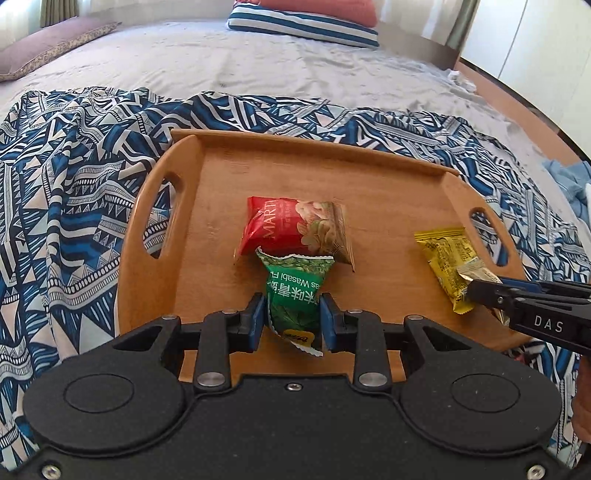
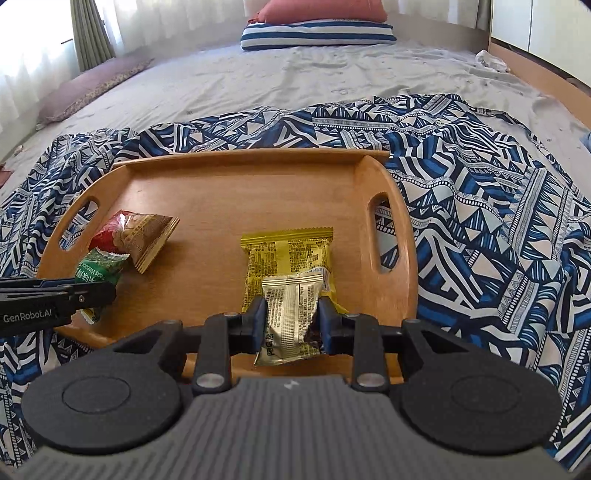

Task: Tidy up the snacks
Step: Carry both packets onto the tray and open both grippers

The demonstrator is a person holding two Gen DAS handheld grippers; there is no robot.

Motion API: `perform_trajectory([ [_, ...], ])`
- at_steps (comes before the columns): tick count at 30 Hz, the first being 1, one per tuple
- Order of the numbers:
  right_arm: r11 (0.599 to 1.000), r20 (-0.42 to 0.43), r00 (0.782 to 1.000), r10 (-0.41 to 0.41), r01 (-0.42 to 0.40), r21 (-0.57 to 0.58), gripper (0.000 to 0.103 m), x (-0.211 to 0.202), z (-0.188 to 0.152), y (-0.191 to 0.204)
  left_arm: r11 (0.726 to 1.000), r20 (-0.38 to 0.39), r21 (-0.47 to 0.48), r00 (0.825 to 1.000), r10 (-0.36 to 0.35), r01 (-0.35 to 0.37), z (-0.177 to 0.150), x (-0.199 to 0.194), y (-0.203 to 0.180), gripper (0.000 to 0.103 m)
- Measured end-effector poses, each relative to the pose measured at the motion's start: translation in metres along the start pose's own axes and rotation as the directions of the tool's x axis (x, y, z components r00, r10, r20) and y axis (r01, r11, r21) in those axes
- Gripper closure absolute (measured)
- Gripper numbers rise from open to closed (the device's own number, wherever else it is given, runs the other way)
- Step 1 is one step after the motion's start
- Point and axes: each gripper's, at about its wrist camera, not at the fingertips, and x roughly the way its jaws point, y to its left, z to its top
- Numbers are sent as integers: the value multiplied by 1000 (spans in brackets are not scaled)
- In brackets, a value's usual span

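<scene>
1. A wooden tray (image 1: 207, 192) with a cut-out handle at each end sits on a blue and white patterned cloth (image 1: 74, 177) spread over a grey bed (image 1: 221, 62). All places below are given relative to this tray.
2. The left hand-held gripper (image 1: 291, 317) is over the tray's near edge, its blue pads clamped on the lower part of a green wasabi pea packet (image 1: 295, 291).
3. The top of the green packet reaches toward the tray's middle and overlaps the near edge of a red nut packet (image 1: 288, 225), which lies flat on the tray floor near its centre.
4. The right hand-held gripper (image 2: 290, 321) is over the near edge of the tray, toward the right-hand handle. Its pads are clamped on a silver packet (image 2: 291, 314).
5. The silver packet overlaps the near end of a yellow packet (image 2: 286, 254), which lies flat on the tray floor just inside the right-hand handle.
6. In the left wrist view, the right gripper's black arm comes in over the tray's right near corner.
7. Beyond the tray's far rim the bed runs to a striped pillow (image 1: 303, 26) with a red cushion (image 1: 321, 9) on top of it.
8. A brown patterned pillow (image 1: 48, 48) lies far beyond the tray's left end, by the curtains (image 2: 92, 33).
</scene>
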Motion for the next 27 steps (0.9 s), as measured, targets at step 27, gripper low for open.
perform_trajectory([
  [27,991,56,998,22,-14,-131,68,19,-7,14,999,22,18,999,28,-29,4,11,-3,73],
])
